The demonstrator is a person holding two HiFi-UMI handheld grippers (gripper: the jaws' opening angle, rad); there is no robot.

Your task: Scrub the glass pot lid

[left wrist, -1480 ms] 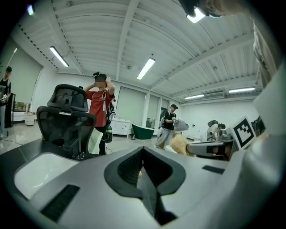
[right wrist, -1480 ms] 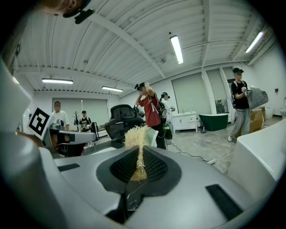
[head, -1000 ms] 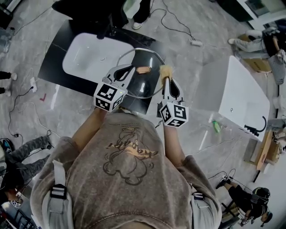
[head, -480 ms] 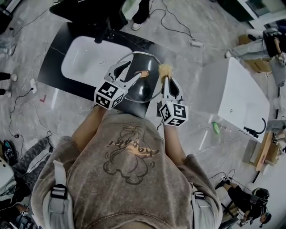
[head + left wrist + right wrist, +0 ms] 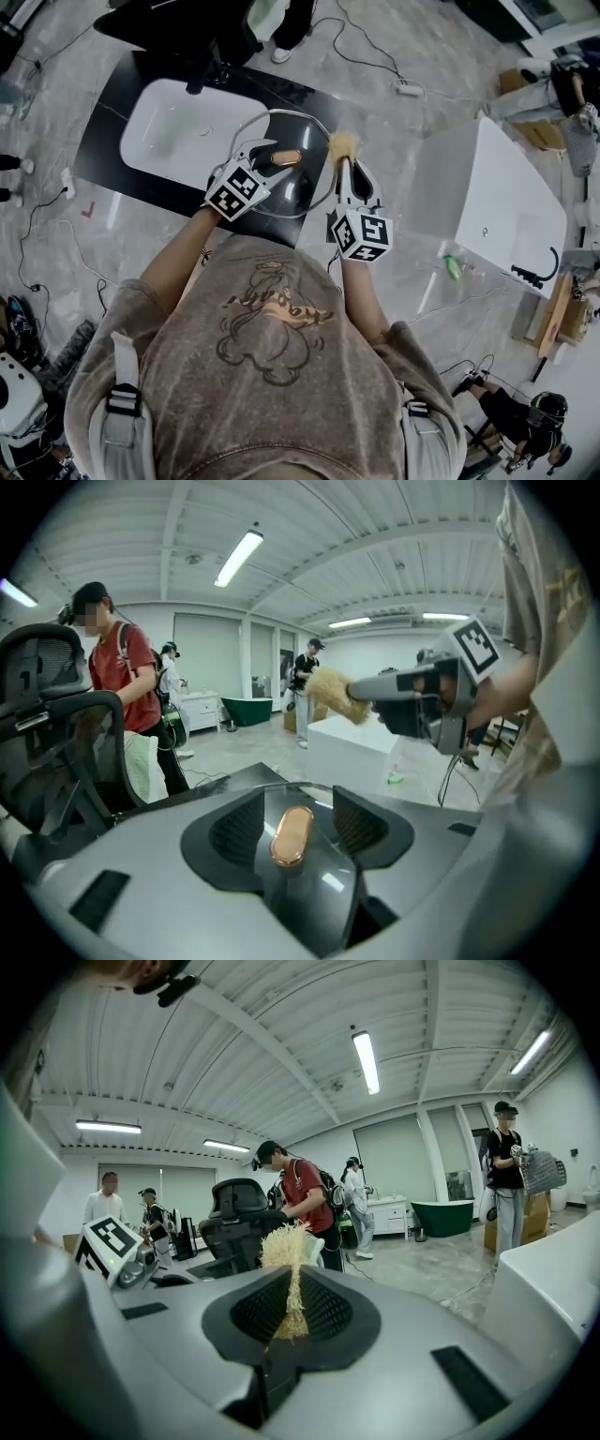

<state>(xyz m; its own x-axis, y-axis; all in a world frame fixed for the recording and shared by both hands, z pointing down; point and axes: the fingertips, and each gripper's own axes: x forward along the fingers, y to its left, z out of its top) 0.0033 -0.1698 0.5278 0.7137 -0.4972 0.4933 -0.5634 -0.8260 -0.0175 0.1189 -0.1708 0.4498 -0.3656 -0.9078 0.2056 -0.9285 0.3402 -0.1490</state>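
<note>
The glass pot lid (image 5: 309,192) lies on the black counter (image 5: 112,150) to the right of the sink, its copper knob (image 5: 286,157) facing up. My left gripper (image 5: 274,157) has just been opening. Its jaws now stand wide on either side of the knob (image 5: 292,835), and the pads (image 5: 234,832) do not touch it. The left gripper (image 5: 295,822) hangs low over the lid glass (image 5: 323,885). My right gripper (image 5: 347,167) hovers at the lid's right rim, shut on a straw-coloured scrubber (image 5: 346,145). The scrubber (image 5: 288,1269) sticks out past the right gripper (image 5: 292,1318).
A white sink basin (image 5: 178,122) with a dark faucet (image 5: 202,75) fills the counter's left part. A white tub (image 5: 511,197) stands on the floor to the right, with a green bottle (image 5: 454,265) beside it. Cables cross the floor. An office chair (image 5: 47,724) and several people stand nearby.
The left gripper, shut at the lid's left side a second ago, has opened and dropped forward so that it straddles the knob. The right gripper with the scrubber has hardly shifted.
</note>
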